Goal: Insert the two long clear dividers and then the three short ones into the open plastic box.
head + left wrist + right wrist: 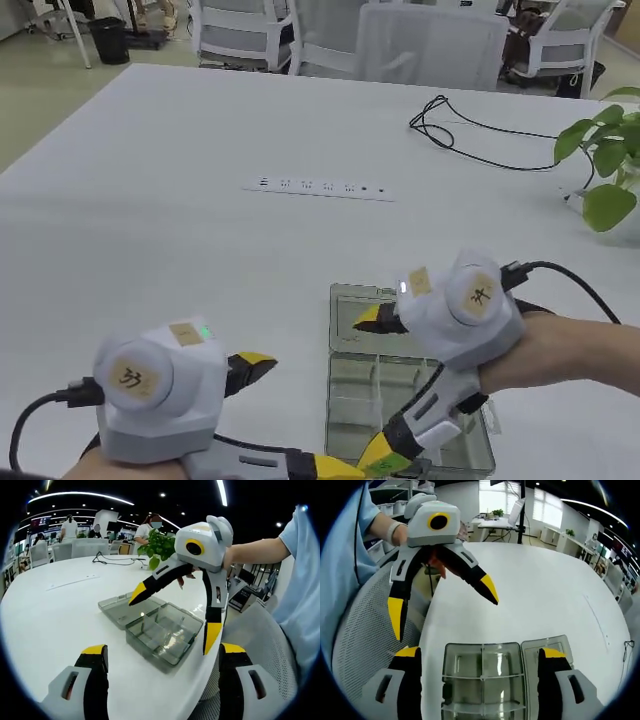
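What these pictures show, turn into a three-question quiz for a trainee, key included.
1. True or false: the right gripper is shut tight.
2. Which lies on the table beyond the plastic box? A) power strip B) mug C) screwdriver
3. Fill in: the box's lid is ____ (open or shut).
Key: 1 false, its jaws stand wide apart and hold nothing. 2 A. 3 open, lying flat beside the box.
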`<state>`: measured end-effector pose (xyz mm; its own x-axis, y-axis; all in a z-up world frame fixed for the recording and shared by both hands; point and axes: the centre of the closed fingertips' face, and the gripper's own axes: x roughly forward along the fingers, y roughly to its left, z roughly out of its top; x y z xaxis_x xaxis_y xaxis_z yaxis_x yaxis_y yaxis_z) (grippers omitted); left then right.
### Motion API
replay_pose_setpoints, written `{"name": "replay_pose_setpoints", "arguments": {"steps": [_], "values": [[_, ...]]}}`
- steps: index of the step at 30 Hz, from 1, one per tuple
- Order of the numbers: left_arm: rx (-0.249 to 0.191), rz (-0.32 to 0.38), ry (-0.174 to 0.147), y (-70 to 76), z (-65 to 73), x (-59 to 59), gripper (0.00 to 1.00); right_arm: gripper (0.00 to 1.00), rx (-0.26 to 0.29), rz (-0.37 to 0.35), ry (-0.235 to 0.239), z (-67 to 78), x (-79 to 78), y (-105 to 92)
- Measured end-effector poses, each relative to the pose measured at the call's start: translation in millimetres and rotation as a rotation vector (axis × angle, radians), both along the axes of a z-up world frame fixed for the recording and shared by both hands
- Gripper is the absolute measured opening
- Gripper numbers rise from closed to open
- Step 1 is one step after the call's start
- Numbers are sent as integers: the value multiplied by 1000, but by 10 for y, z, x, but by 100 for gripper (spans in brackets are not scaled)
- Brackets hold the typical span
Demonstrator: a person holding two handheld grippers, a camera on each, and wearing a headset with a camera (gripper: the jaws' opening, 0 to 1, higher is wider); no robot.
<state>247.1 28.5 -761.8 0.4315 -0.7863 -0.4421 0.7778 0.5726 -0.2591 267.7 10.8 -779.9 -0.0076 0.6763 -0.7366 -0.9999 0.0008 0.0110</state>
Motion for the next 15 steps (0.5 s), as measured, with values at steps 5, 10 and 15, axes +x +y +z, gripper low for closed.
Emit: {"name": "replay_pose_setpoints", "arguments": {"steps": [5,10,15], "values": [[-5,6,-5,0,13,13,94,100,49,-72,3,76,59,-94],[0,-1,-7,-9,8,1,94,100,61,-123,3,111,67,-281],[1,-4,-7,-24,10,-6,94,100,65,-178,2,104,42,-550]]}}
